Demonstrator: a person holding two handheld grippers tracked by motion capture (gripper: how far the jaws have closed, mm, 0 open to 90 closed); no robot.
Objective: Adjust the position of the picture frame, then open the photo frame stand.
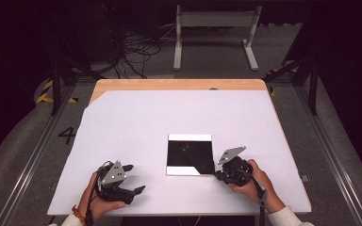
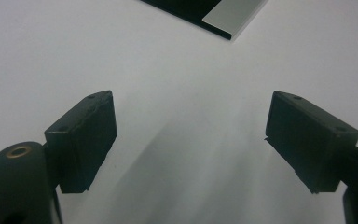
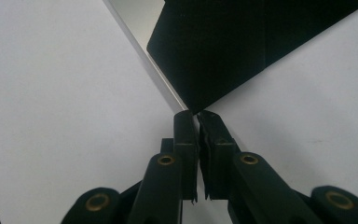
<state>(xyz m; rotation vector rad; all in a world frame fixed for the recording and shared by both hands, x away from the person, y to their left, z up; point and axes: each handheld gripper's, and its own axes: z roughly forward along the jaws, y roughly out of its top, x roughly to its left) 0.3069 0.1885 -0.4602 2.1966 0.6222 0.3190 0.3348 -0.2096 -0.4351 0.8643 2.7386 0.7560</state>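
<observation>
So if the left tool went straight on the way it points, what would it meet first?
Probably the black sheet. In the left gripper view, bare white table cover lies ahead of the open left tool, then the sheet's near corner with its pale strip. Depth is unclear, so it may graze the cover first.

Lab-style recording rig, not a home. Dark curtained surround, grey carpet floor point(image 1: 23, 136) with metal rails point(image 1: 330, 146) running left and right of the table point(image 1: 136, 117). Yellow-black hazard tape point(image 1: 45, 92) and a taped number 4 point(image 1: 67, 135) at left. Loose cables point(image 1: 134, 52) and a white metal stand point(image 1: 214, 33) at far side.
</observation>
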